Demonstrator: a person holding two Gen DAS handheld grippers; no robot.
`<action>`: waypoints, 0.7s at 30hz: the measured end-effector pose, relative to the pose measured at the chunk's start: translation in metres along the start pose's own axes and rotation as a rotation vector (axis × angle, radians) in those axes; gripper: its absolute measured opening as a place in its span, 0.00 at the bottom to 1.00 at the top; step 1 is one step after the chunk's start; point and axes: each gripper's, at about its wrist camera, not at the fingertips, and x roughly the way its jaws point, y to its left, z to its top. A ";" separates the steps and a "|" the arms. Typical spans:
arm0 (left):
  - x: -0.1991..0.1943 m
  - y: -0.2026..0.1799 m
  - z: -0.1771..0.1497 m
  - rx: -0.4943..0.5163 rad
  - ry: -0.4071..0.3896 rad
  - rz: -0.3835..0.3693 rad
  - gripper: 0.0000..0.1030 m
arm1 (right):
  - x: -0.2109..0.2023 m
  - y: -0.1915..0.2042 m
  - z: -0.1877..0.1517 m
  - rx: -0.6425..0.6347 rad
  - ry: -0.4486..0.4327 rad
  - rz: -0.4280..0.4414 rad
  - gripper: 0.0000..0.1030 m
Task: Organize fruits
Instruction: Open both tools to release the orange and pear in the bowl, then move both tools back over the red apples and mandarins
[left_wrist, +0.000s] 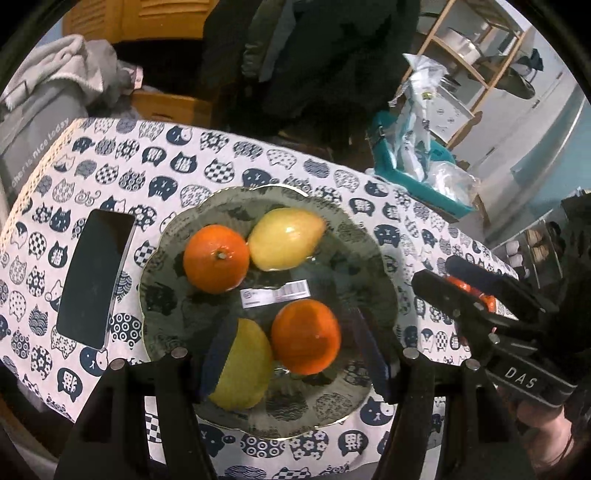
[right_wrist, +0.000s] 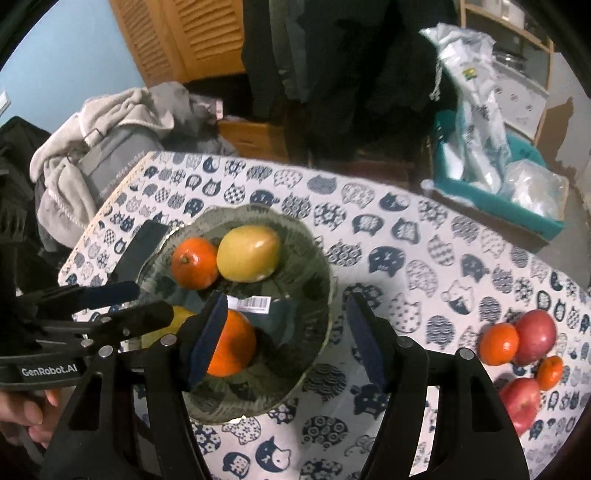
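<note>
A greenish glass plate (left_wrist: 369, 258) (right_wrist: 310, 266) on the cat-print tablecloth holds two oranges and two yellow fruits. One orange (left_wrist: 216, 258) (right_wrist: 194, 262) lies beside a yellow fruit (left_wrist: 286, 238) (right_wrist: 248, 253) at the far side. The nearer orange (left_wrist: 306, 336) (right_wrist: 234, 347) and nearer yellow fruit (left_wrist: 243, 369) (right_wrist: 181, 319) sit below my left gripper (left_wrist: 295, 354) (right_wrist: 155, 301), which is open with its pads clear of them. My right gripper (right_wrist: 288, 336) (left_wrist: 432, 271) is also open over the plate's right side, with the nearer orange next to its left pad.
Two red apples (right_wrist: 535, 336) and two small oranges (right_wrist: 498, 343) lie on the cloth at the right. A dark phone (left_wrist: 96, 277) rests left of the plate. A teal bin (right_wrist: 491, 195) of plastic bags stands beyond the table, with grey clothing (right_wrist: 92, 147) at the left.
</note>
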 end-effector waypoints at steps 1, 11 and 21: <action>-0.002 -0.004 0.000 0.008 -0.005 -0.002 0.65 | -0.006 -0.001 0.000 -0.004 -0.013 -0.011 0.68; -0.022 -0.045 0.000 0.080 -0.048 -0.023 0.76 | -0.054 -0.022 0.000 0.027 -0.102 -0.064 0.76; -0.032 -0.090 -0.006 0.165 -0.056 -0.059 0.77 | -0.104 -0.052 -0.008 0.061 -0.179 -0.127 0.76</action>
